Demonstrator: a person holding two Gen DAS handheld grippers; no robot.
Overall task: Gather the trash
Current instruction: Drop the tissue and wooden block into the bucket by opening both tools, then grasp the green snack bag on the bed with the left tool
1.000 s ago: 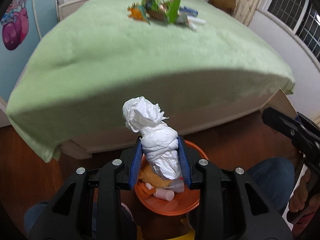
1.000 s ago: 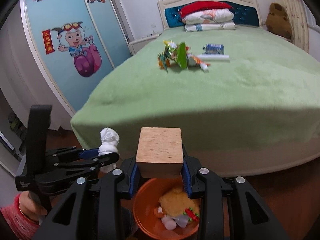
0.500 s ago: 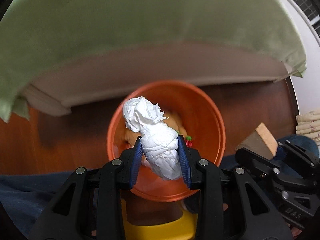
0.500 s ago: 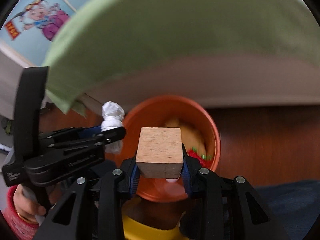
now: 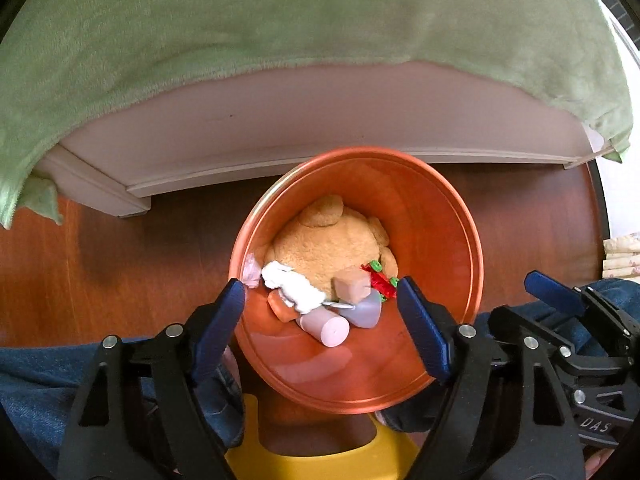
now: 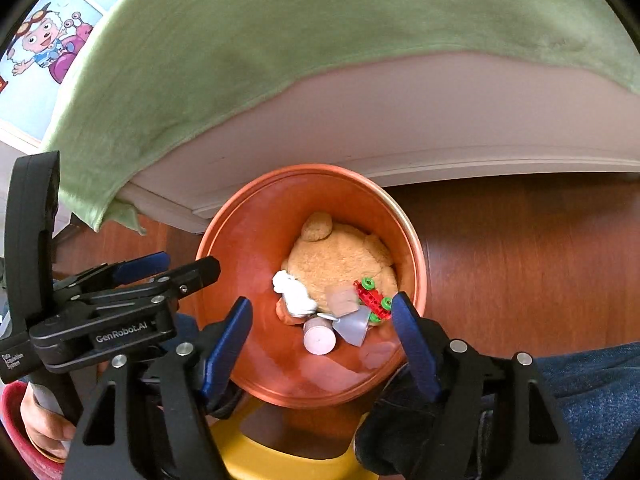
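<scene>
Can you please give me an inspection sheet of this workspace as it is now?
Surface: dark wooden floor beside the bed.
Job's things: orange bin holds white tissue wad, wooden block, plush toy, pink cup, red-green toy piece.
Clutter: nothing seen on the floor.
Grippers: left gripper open, empty; right gripper open, empty; both above the bin.
Cables: nothing seen.
Surroundings: green blanket, bed frame, cartoon wardrobe door.
</scene>
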